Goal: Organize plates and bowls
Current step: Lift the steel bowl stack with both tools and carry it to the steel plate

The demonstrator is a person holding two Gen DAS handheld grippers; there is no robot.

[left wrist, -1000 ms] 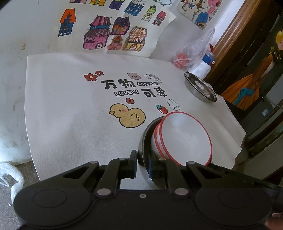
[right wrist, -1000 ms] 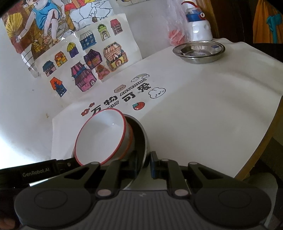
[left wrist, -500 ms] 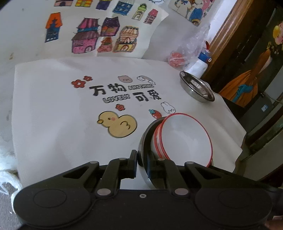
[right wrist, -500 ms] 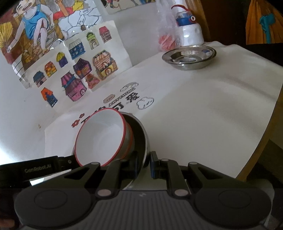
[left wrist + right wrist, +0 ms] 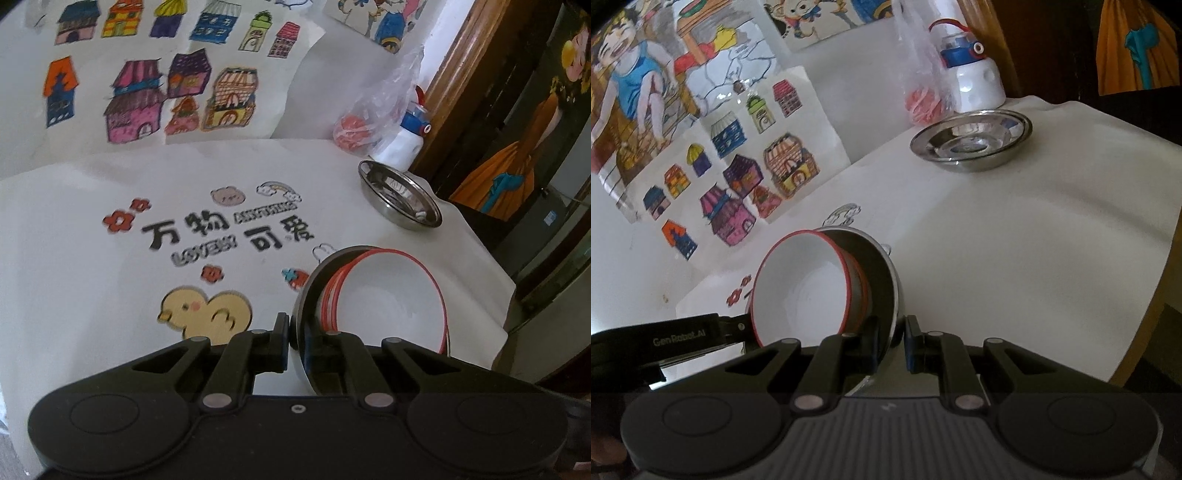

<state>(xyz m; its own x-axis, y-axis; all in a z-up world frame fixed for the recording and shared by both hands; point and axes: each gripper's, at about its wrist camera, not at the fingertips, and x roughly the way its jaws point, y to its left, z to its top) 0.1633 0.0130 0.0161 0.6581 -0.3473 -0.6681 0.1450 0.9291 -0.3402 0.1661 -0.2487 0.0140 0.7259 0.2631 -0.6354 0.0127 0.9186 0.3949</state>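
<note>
White cloth printed with a yellow duck (image 5: pixel 205 314), flowers and dark lettering covers the desk (image 5: pixel 74 258), and children's drawings of coloured houses (image 5: pixel 147 99) hang on the wall behind it.

Low in the left wrist view, the left gripper (image 5: pixel 295 341) is clamped tight on the near rim of a steel bowl (image 5: pixel 301 314) — one finger outside the wall, the other inside. In the right wrist view the right gripper (image 5: pixel 892 341) pinches the opposite rim of the same steel bowl (image 5: pixel 882 280) in the same way, its jaws narrow around the thin metal. The bowl is held between the two grippers, tilted steeply on its side above the cloth. Nested inside it are white bowls with red rims (image 5: pixel 388 299), their open mouths facing away from the steel wall; at least two red rims show stacked together.

Beyond the held stack, a steel dish (image 5: pixel 400 203) sits upright near the far right corner of the desk, well apart from the bowls. Just behind it stand a white bottle with a blue and red cap (image 5: pixel 406 140) and a clear plastic bag (image 5: pixel 373 110) with something red inside. Dark wooden framing (image 5: pixel 461 85) rises past the desk's edge.
</note>
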